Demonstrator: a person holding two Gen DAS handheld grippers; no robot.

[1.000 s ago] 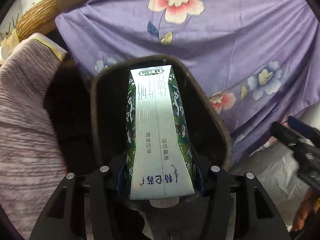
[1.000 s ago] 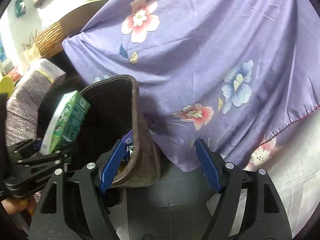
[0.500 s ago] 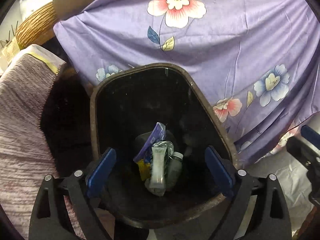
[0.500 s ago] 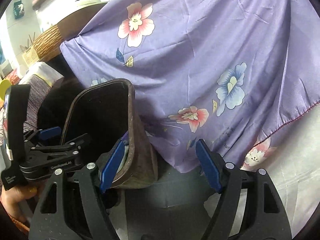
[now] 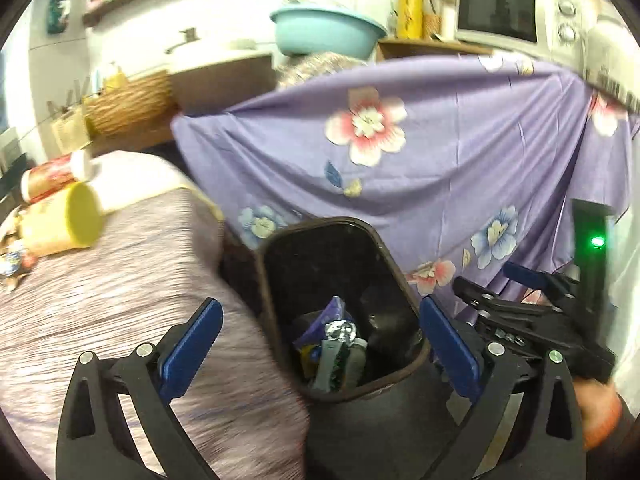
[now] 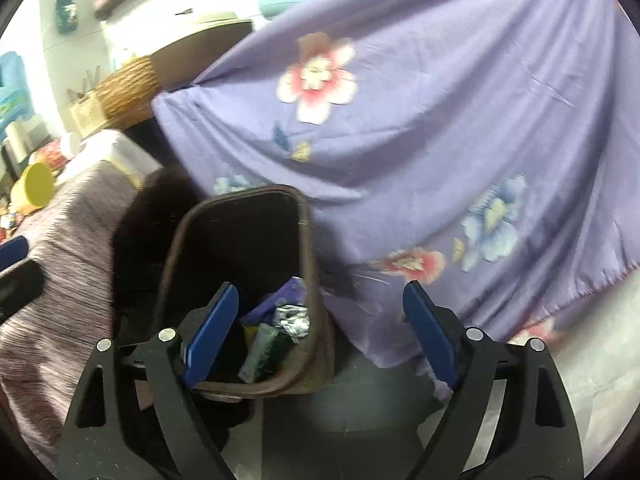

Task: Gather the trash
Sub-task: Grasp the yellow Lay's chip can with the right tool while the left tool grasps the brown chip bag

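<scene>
Crumpled wrappers (image 5: 334,344) fill tapered brown plastic bin (image 5: 276,280).

Bin (image 5: 392,264) mouth open above; purple cloth (image 5: 440,168) crowds behind.

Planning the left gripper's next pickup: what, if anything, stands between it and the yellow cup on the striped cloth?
Nothing visible does. The yellow cup lies on its side on the striped cloth, up and left of the open left gripper, with only bare cloth between them. The trash bin sits off that path.
</scene>
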